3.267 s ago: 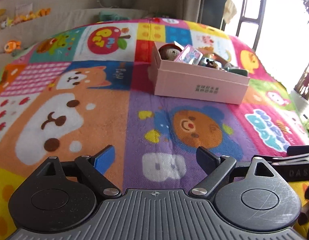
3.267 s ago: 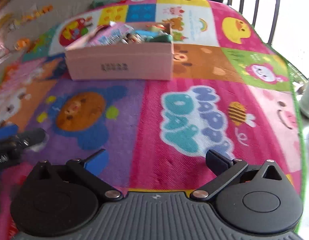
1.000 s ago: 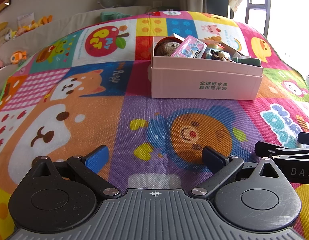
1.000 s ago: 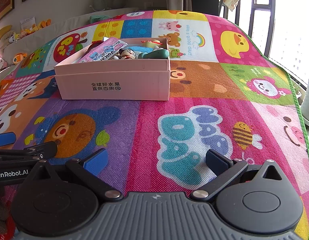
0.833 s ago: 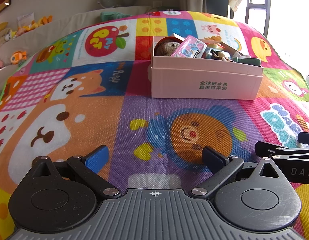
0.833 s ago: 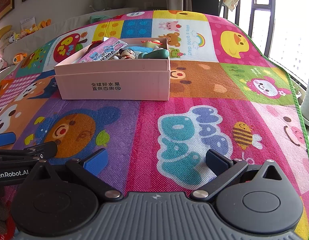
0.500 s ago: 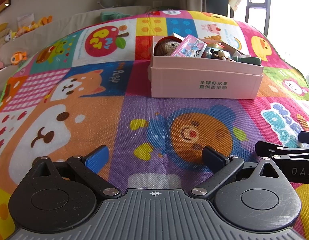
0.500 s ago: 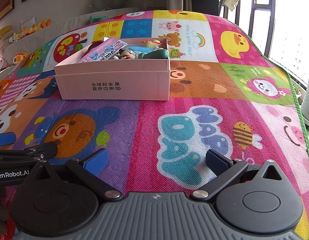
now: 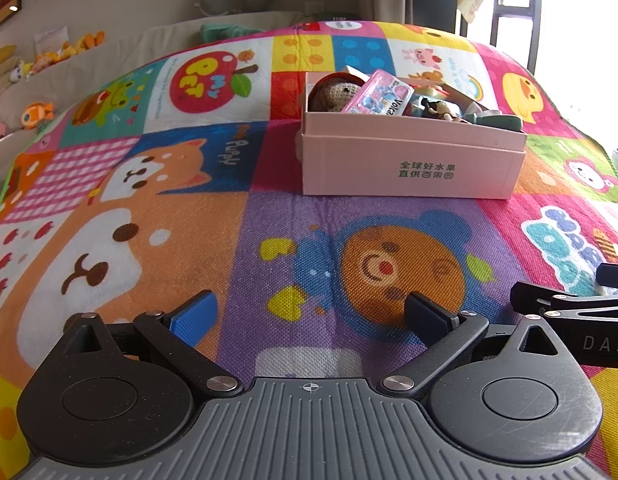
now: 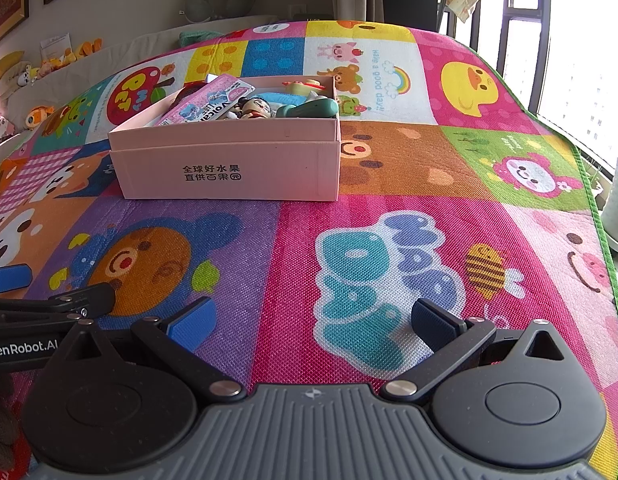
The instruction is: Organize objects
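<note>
So both grippers sit low over the near part of the play mat (image 10: 389, 168), side by side. The left gripper (image 9: 309, 316) has its jaws spread wide with nothing between them, and so does the right gripper (image 10: 311, 322). The pink box (image 10: 229, 160) sits far off on the mat, full of toys. A pink packet (image 10: 209, 100) leans up over its left side, and a green toy (image 10: 309, 109) lies by the right wall. A clumsy grab could knock these out. A hard bump could push the light box away.
</note>
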